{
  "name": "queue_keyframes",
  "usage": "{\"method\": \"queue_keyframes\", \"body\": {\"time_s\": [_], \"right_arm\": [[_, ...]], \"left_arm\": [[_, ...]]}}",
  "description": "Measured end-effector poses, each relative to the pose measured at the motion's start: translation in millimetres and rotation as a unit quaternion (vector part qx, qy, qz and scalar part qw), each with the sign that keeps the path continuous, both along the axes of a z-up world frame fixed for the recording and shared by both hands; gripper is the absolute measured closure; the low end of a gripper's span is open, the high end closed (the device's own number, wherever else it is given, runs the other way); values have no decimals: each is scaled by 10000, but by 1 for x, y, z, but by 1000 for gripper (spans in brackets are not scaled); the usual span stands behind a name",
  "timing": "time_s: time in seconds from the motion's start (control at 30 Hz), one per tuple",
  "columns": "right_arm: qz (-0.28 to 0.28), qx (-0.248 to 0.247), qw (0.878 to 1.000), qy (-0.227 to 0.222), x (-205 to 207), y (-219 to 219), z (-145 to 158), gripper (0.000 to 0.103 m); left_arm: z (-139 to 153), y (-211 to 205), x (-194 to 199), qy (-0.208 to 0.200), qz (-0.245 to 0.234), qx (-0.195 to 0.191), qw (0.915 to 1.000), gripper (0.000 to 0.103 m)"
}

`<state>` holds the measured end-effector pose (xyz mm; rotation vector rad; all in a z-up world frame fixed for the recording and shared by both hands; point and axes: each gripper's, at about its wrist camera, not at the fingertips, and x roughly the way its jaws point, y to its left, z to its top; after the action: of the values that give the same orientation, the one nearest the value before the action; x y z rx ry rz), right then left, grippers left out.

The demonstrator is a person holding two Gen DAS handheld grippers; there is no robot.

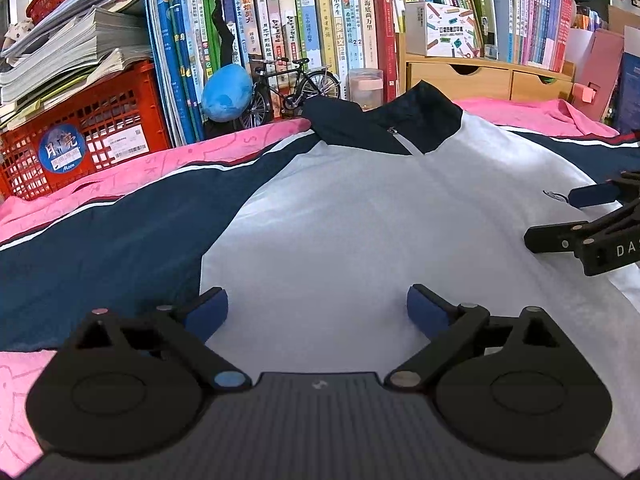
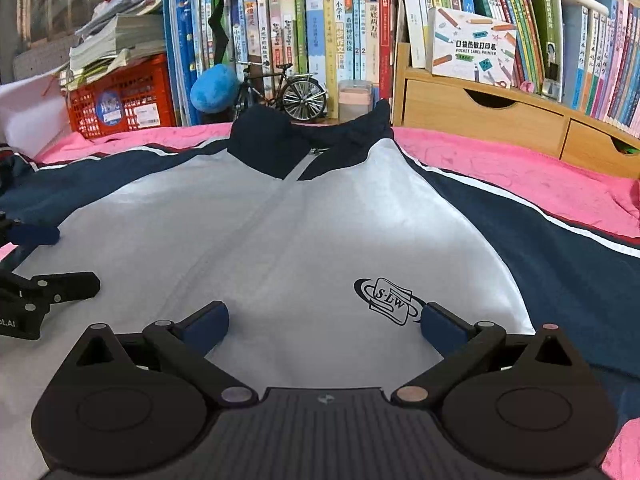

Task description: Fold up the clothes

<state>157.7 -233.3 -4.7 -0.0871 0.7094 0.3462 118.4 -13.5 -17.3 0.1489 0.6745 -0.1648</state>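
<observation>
A white and navy zip jacket (image 1: 340,216) lies flat, front up, on a pink cloth (image 1: 120,168), collar toward the bookshelf. It also shows in the right wrist view (image 2: 280,240), with a black logo (image 2: 390,300) on the chest. My left gripper (image 1: 316,310) is open and empty, low over the white body near the hem. My right gripper (image 2: 324,326) is open and empty over the white body beside the logo. The right gripper also shows at the right edge of the left wrist view (image 1: 576,216); the left gripper shows at the left edge of the right wrist view (image 2: 52,256).
Behind the jacket stand a row of books (image 1: 320,20), a red crate (image 1: 80,136) under stacked papers, a blue plush (image 1: 226,92), a model bicycle (image 1: 292,88), a jar (image 1: 366,88) and wooden drawers (image 1: 480,76). The navy sleeves (image 2: 560,248) spread to both sides.
</observation>
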Motion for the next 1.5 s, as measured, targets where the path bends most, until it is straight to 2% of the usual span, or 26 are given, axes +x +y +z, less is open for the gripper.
{"method": "queue_keyframes", "body": {"time_s": [0.4,0.47,0.53,0.67,0.77,0.83,0.97,1.03,1.1,1.2,1.3,1.5], "right_arm": [[-968,-503,9935,-322,0,-57,9,0],[-1541,-459,9869,-117,11,-111,1,0],[-1946,-138,9808,-47,20,-168,-8,0],[-3385,-127,9403,-324,24,-267,-7,5],[-4078,-410,9101,-606,22,-315,-1,5],[-4329,-524,8966,-769,22,-336,3,5],[-4513,-465,8876,-797,34,-366,3,7],[-4529,-521,8869,-750,44,-374,1,7],[-4488,-660,8888,-657,58,-376,-5,2],[-4384,-1180,8897,-487,77,-366,-19,0],[-4432,-1038,8887,-545,72,-358,-15,0],[-4059,-875,9062,-795,28,-339,12,0]], "left_arm": [[-1,2,1,32,33,-48,10000,3],[-1,3,1,41,30,-66,10000,3],[-1,4,2,42,26,-68,10000,3],[-2,4,2,12,12,-51,10000,2],[-2,4,2,-6,6,-42,10000,2],[-2,4,1,-11,8,-27,10000,2],[-2,3,1,-20,12,4,10000,1],[-2,3,1,-25,14,19,10000,1],[-2,3,0,-29,14,31,10000,1],[-2,4,0,-24,6,28,10000,0],[-2,5,0,-14,-4,9,10000,0],[-2,6,0,14,-11,-48,10000,0]]}}
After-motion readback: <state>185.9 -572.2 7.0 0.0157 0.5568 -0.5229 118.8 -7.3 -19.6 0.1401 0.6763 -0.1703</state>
